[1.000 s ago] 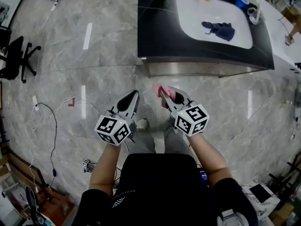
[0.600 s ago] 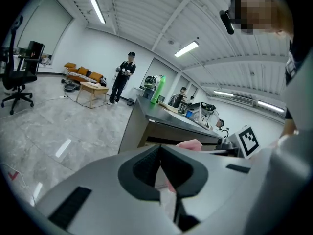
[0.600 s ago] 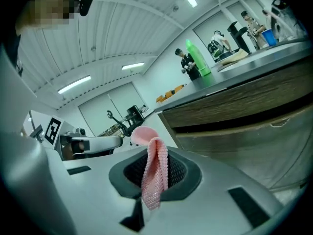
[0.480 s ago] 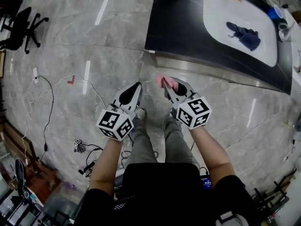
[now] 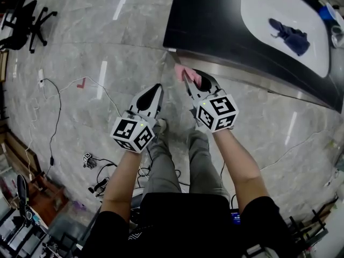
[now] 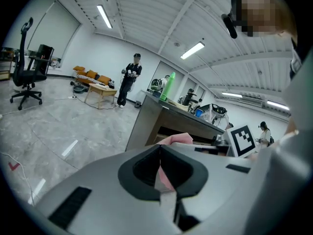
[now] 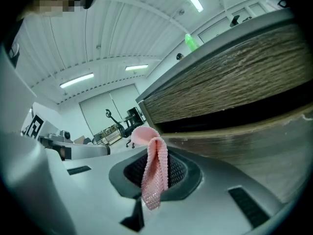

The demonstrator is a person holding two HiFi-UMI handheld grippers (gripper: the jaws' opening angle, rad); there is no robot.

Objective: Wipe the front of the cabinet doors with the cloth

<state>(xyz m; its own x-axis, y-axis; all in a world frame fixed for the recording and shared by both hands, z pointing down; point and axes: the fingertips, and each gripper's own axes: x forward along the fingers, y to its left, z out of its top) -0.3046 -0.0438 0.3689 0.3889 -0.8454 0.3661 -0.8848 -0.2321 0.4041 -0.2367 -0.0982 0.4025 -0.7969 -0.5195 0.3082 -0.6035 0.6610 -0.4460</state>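
A pink cloth (image 5: 185,73) is pinched in my right gripper (image 5: 188,79), which is shut on it just in front of the cabinet's front (image 5: 242,78), close to its left corner. In the right gripper view the cloth (image 7: 154,170) hangs folded from the jaws, and the wood-grain cabinet door (image 7: 234,82) fills the space right ahead, with a dark gap under its top. My left gripper (image 5: 156,89) is shut and holds nothing. It sits left of the right one, a little further back. In the left gripper view the cloth (image 6: 179,138) shows beyond the left gripper (image 6: 159,148).
The cabinet has a dark countertop (image 5: 215,20) with a white basin (image 5: 263,15) holding a blue cloth (image 5: 290,35). A green bottle (image 6: 169,86) stands on the counter. Cables (image 5: 54,122) and an office chair (image 5: 27,18) are on the floor at left. A person (image 6: 131,80) stands far off.
The cabinet has come closer in view and both grippers have moved up toward its front edge. The right gripper still holds the pink cloth.
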